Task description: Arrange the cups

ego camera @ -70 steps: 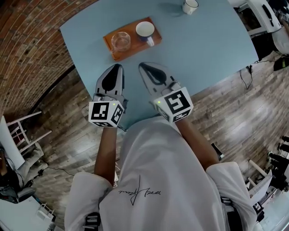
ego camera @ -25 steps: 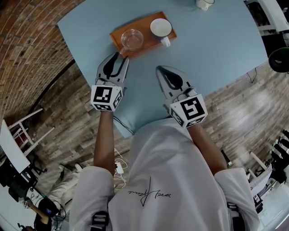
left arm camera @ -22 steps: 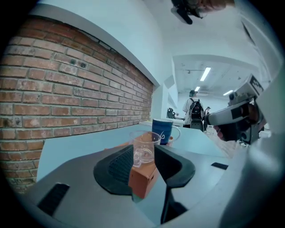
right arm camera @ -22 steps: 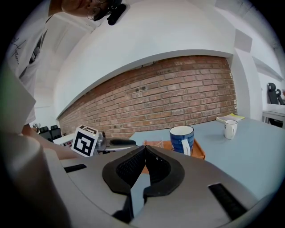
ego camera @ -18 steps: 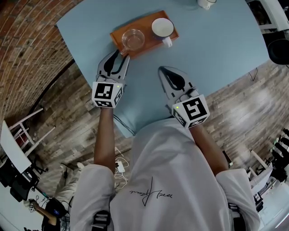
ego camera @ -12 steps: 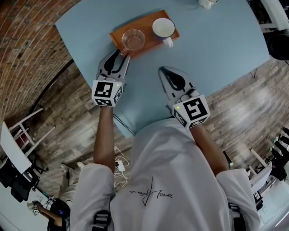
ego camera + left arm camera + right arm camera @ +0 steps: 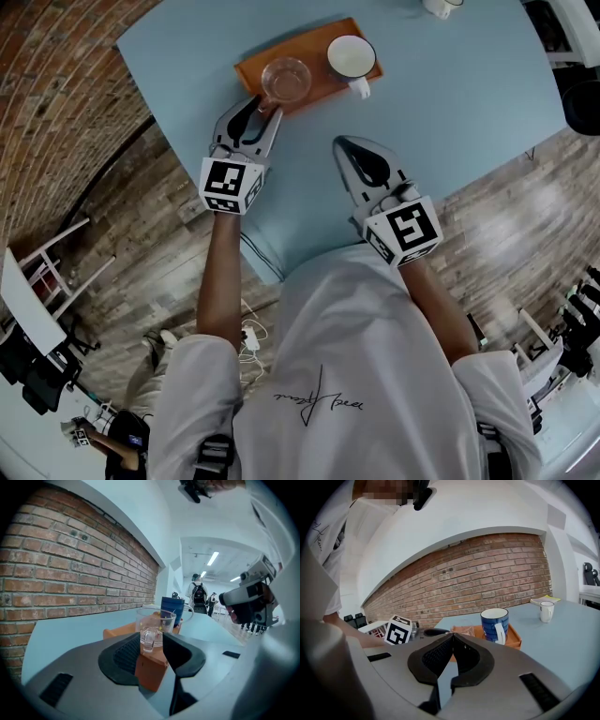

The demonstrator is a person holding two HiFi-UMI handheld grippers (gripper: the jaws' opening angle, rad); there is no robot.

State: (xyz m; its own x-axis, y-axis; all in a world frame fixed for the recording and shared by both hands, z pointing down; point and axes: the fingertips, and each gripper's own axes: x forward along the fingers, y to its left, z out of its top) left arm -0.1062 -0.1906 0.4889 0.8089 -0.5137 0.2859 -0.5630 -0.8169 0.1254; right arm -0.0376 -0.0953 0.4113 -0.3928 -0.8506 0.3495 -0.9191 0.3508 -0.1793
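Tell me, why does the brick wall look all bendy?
Left gripper view: the wide lens bows the brick wall and darkens the corners. Right gripper view: the same curve. Head view: the edges of the blue table bulge too.

Glass (image 7: 286,78) left of mug (image 7: 352,56), both on tray (image 7: 319,87).

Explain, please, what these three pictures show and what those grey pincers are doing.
A person works with two hand-held two-jaw grippers. One picture comes from a camera on the head, looking down; the other two from cameras riding on each gripper. On the blue table stands an orange tray with a glass and a blue mug; a white cup stands farther off. The left gripper is open, the tray's near corner between its jaws. The right gripper is shut and empty.
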